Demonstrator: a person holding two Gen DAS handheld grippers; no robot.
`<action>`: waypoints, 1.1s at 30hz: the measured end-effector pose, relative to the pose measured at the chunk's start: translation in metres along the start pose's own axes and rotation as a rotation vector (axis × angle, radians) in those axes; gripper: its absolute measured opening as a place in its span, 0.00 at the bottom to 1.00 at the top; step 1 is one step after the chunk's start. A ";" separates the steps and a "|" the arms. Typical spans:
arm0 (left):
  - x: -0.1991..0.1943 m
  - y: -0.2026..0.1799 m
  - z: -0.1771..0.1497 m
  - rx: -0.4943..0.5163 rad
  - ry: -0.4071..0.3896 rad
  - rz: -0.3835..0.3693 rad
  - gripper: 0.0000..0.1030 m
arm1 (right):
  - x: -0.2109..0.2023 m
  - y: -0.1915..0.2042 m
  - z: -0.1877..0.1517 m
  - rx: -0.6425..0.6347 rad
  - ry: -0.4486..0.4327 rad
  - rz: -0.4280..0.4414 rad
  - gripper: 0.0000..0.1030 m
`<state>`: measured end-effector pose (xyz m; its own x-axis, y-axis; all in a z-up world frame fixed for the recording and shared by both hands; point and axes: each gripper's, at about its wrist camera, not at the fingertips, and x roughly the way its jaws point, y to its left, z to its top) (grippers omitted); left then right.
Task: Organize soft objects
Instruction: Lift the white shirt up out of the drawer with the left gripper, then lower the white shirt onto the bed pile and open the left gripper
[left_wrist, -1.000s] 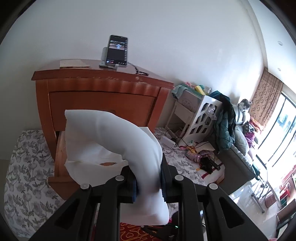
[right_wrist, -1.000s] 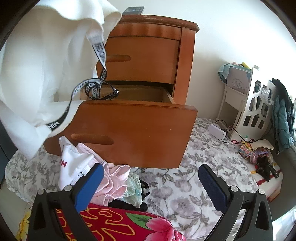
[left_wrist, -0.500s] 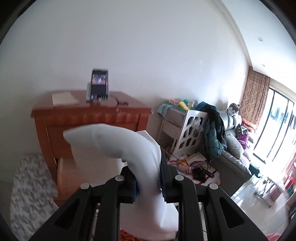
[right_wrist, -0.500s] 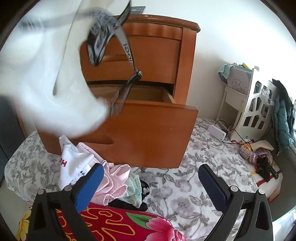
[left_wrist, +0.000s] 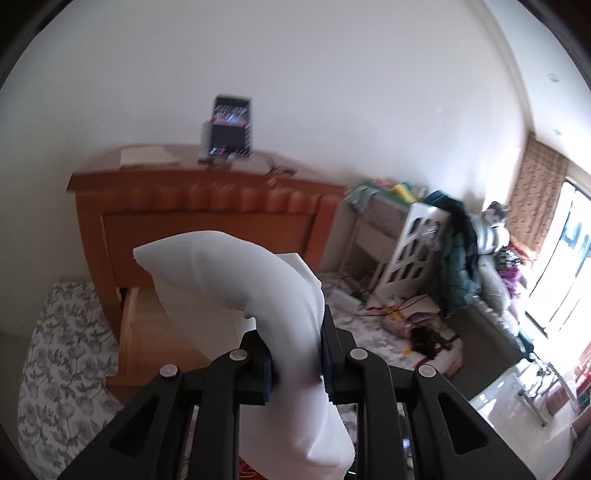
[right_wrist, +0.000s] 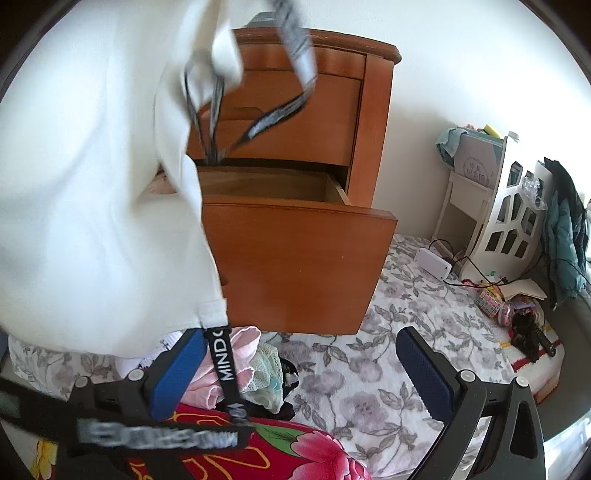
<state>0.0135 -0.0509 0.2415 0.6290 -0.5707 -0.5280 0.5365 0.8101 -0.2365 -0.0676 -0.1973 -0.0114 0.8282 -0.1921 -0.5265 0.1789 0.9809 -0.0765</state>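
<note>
The left gripper (left_wrist: 295, 363) stays clamped on a thick fold of the white garment (left_wrist: 255, 288), which bulges up between its fingers and hangs down below them; compared with a second ago, the left wrist view has tipped back down after a quick upward swing, so the wooden dresser (left_wrist: 207, 206) sits lower and nearer in frame again and its pulled-out drawer (left_wrist: 155, 325) shows behind the cloth. In the right wrist view the change is plainer: the garment (right_wrist: 92, 184) has swung across and now fills the whole left side of the picture, blurred with motion, and its black lettered straps (right_wrist: 225, 354) have dropped from near the drawer mouth to dangle right in front of the right gripper (right_wrist: 306, 373), one strap lying across its left blue pad. That gripper holds nothing and its jaws stand wide apart over the flowered bedspread (right_wrist: 369, 369). The open drawer (right_wrist: 295, 258) looks empty inside as far as the view reaches, and the heap of other clothes (right_wrist: 255, 365), pink and pale green, waits on the bed below it, beside a red flowered cloth (right_wrist: 295, 454). This reads as the garment being shaken out or repositioned in the air, not yet lowered. The next step probably asks the free right gripper to catch a hanging edge so the piece can be folded, with the loose straps a likely snag on the drawer front.
</note>
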 end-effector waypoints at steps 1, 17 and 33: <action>0.011 0.007 -0.005 -0.020 0.018 0.013 0.21 | 0.000 0.000 0.000 -0.001 0.001 0.000 1.00; 0.079 0.086 -0.055 -0.187 0.114 0.145 0.21 | 0.002 -0.004 0.001 0.012 0.041 0.012 1.00; 0.094 0.065 -0.113 -0.058 0.207 -0.013 0.26 | -0.019 -0.029 0.004 0.044 0.114 0.062 1.00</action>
<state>0.0441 -0.0371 0.0843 0.4899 -0.5457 -0.6799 0.5063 0.8129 -0.2877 -0.0862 -0.2225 0.0039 0.7730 -0.1239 -0.6222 0.1546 0.9880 -0.0047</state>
